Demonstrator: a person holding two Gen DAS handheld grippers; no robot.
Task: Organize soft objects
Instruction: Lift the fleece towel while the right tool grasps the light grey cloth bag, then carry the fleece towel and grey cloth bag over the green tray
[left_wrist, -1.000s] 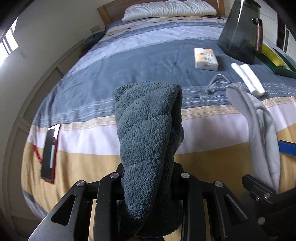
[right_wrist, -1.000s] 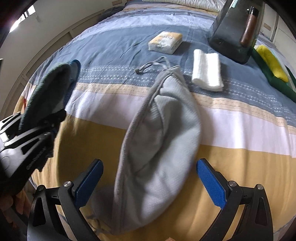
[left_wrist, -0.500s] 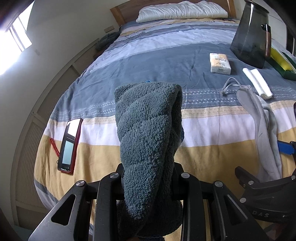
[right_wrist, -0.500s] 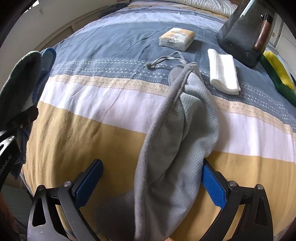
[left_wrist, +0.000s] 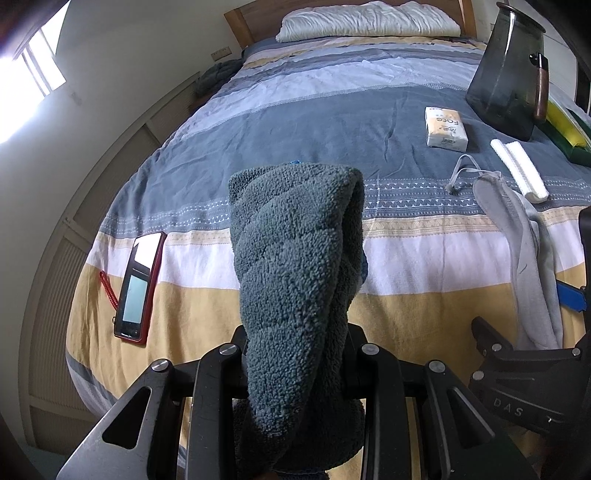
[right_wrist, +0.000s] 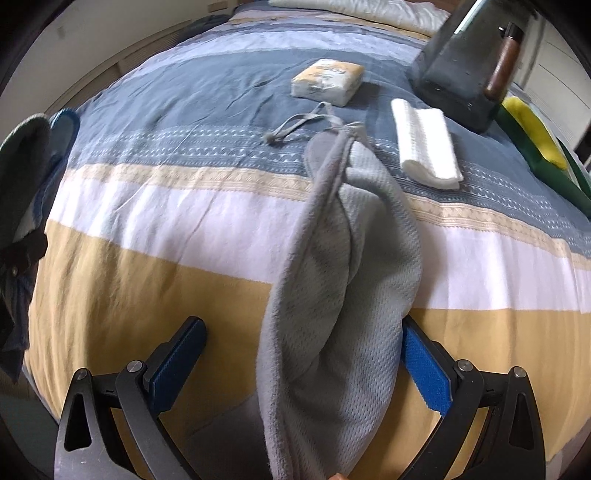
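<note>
Left gripper (left_wrist: 295, 354) clamps a teal fleece cloth (left_wrist: 295, 266) over the bed (left_wrist: 424, 306).
Right gripper (right_wrist: 303, 354) stands wide apart around a grey drawstring pouch (right_wrist: 347, 280).

Nubbly, matt teal fleece cloth (left_wrist: 291, 280) at frame centre. Grey pouch (right_wrist: 343, 295), right: fine waffle knit, brushed lining. Woven cotton bedspread (left_wrist: 406, 258), matt. Glossy phone (left_wrist: 138, 286) screen, lower left. Smoky translucent pitcher (left_wrist: 506, 70), upper right.
</note>
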